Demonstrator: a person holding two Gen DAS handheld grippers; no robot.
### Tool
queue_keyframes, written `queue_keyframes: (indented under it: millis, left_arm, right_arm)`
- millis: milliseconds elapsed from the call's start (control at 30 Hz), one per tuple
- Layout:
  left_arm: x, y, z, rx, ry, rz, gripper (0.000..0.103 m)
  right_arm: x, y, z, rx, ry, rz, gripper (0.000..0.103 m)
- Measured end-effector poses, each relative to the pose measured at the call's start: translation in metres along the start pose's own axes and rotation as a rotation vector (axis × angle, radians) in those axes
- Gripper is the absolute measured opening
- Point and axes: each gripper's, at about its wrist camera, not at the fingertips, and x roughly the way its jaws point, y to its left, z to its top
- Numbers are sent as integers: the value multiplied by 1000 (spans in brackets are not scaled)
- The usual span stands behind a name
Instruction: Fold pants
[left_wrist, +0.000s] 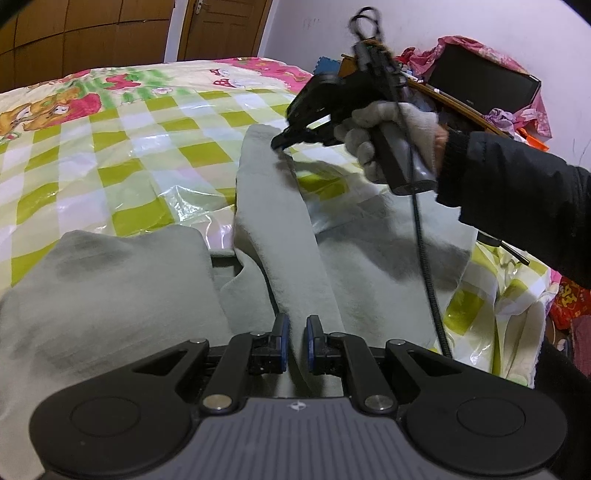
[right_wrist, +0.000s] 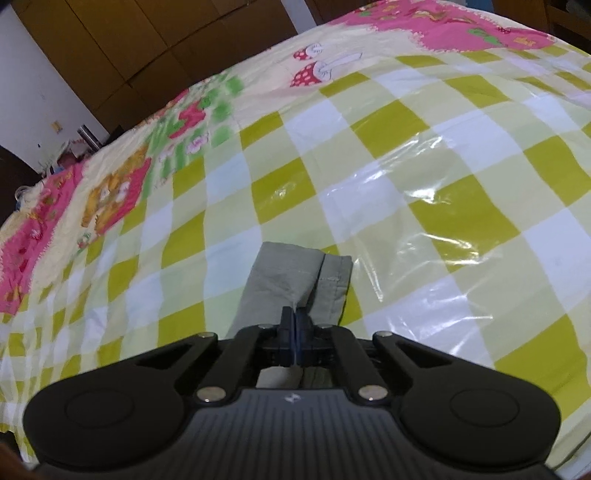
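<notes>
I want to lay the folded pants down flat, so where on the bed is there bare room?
The checked bedspread lies bare beyond the pants leg and left of it, up to the cartoon border at the far edge. The near side is crowded: pants cover it. The clutter pile borders the far right corner.

Grey pants (left_wrist: 288, 229) lie spread on the green-checked, plastic-covered bed (left_wrist: 129, 140).

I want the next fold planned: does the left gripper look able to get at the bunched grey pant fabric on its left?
Probably not yet: the left gripper is shut on a fold of the pale grey-green fleece pants. The bunched fabric lies unobstructed beside it.
</notes>
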Motion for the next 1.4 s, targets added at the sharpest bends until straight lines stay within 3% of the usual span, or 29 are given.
queue_keyframes:
  millis: [167, 300, 433, 500, 567, 667, 800, 967, 1033, 1067, 1167, 1300, 1400]
  left_arm:
    - [-7, -7, 8, 28, -20, 6, 23]
    - [-10, -22, 16, 57, -43, -2, 23]
    - [-4, -45, 19, 105, -41, -42, 24]
    - [6, -57, 16, 135, -13, -59, 24]
    - [20, -68, 12, 153, 34, -74, 24]
    - [36, -82, 8, 192, 96, -71, 24]
    - [40, -96, 7, 225, 124, -59, 24]
    - [47, -102, 13, 226, 133, -59, 24]
    - [48, -104, 16, 230, 130, -55, 24]
    - [48, -105, 19, 234, 124, -53, 24]
    - [40, -108, 29, 244, 92, -42, 24]
    - [28, -111, 36, 252, 50, -36, 24]
    - [28, -111, 34, 242, 40, -56, 24]
  right_arm:
    - [-51, -10, 8, 80, -101, 111, 1]
    - [-131, -28, 5, 106, -218, 178, 1]
    - [-209, -69, -21, 189, -301, 174, 1]
    - [-236, -94, -47, 218, -322, 130, 1]
    - [-244, -120, -70, 246, -303, 75, 1]
    - [-225, -164, -98, 347, -205, 19, 1]
    - [-205, -193, -111, 454, -171, 63, 8]
    - [-191, -202, -101, 500, -170, 166, 10]
    - [-185, -204, -99, 511, -153, 147, 9]
    - [-181, -201, -94, 506, -144, 119, 3]
    - [-188, -190, -81, 478, -190, 142, 2]
    - [-235, -172, -65, 390, -351, 243, 2]
    - [-255, -170, -76, 344, -312, 232, 6]
